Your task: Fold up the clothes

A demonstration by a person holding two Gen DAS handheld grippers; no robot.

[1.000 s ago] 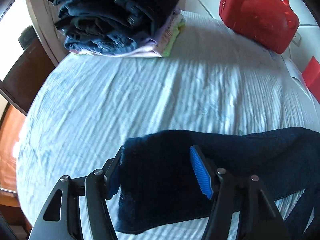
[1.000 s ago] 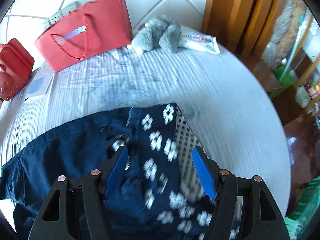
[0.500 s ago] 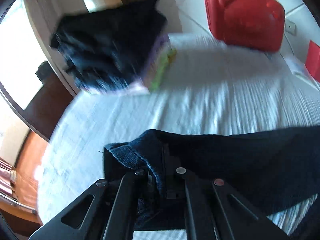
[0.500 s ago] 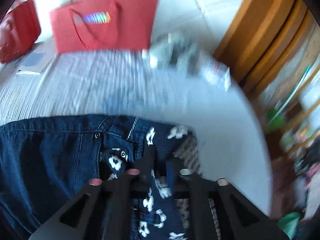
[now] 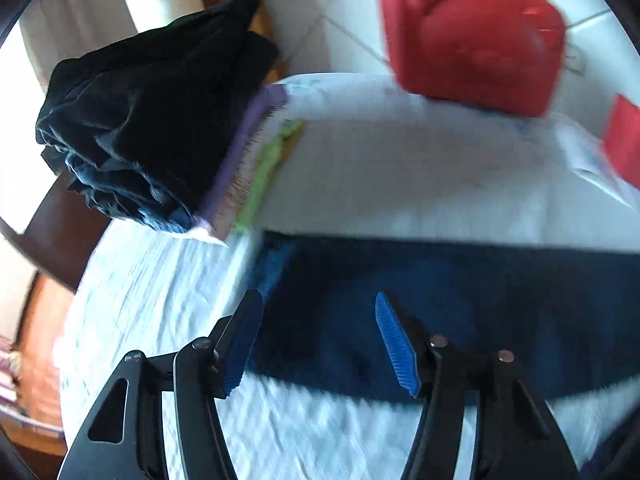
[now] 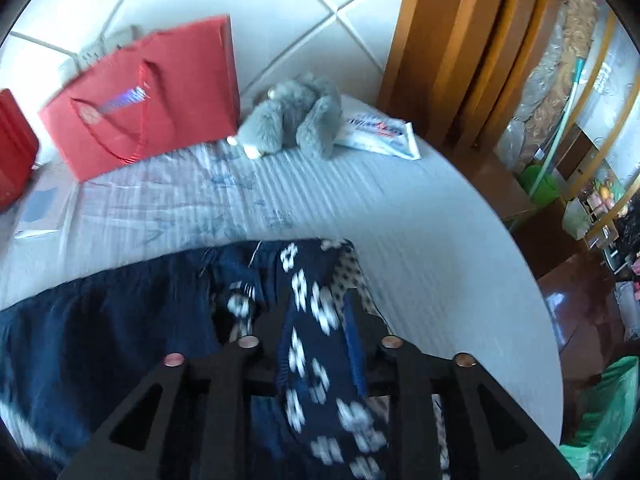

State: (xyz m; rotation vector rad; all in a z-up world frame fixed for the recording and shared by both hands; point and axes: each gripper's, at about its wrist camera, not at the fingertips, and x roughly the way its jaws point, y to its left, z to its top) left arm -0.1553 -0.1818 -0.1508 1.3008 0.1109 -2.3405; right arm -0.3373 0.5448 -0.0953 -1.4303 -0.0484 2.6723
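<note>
The bed (image 5: 400, 168) is viewed closely from above along each gripper's jaws, toward the far wall. The dark jeans (image 5: 460, 300) and red case (image 5: 472, 36) are shared by both views.

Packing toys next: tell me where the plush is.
The grey plush shows in the right wrist view, at the bed's far edge, between the red bag and a white packet.

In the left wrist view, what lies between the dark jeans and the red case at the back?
Only bare white bedspread separates the jeans from the red case, in the left wrist view.
</note>
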